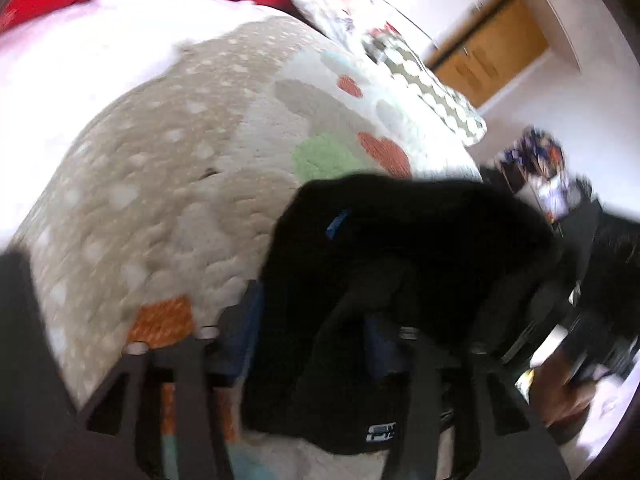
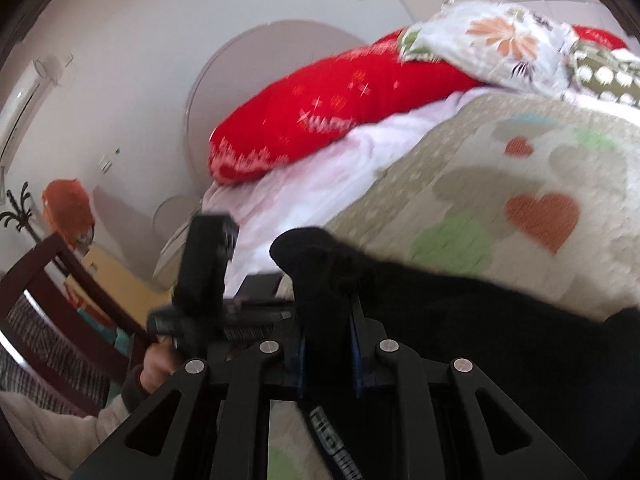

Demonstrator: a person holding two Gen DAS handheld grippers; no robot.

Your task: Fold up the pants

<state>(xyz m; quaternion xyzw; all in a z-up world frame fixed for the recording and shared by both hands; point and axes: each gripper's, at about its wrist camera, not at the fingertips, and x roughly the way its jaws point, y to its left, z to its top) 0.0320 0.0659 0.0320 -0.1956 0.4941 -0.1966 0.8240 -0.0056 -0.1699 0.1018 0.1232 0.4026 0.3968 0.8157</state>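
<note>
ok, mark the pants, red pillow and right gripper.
pants (image 1: 400,248), left wrist view, middle of the black bundle.
red pillow (image 2: 320,120), right wrist view, its middle.
right gripper (image 2: 328,344), right wrist view, between the fingertips, closed on the pants.

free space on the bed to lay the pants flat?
Bare quilt stretches left of the black pants, up to the white sheet and red pillow. The heart-print patch beyond the pants is also open. Crowded: floral bedding at the head, and where both grippers, left and right, clamp the pants.
</note>
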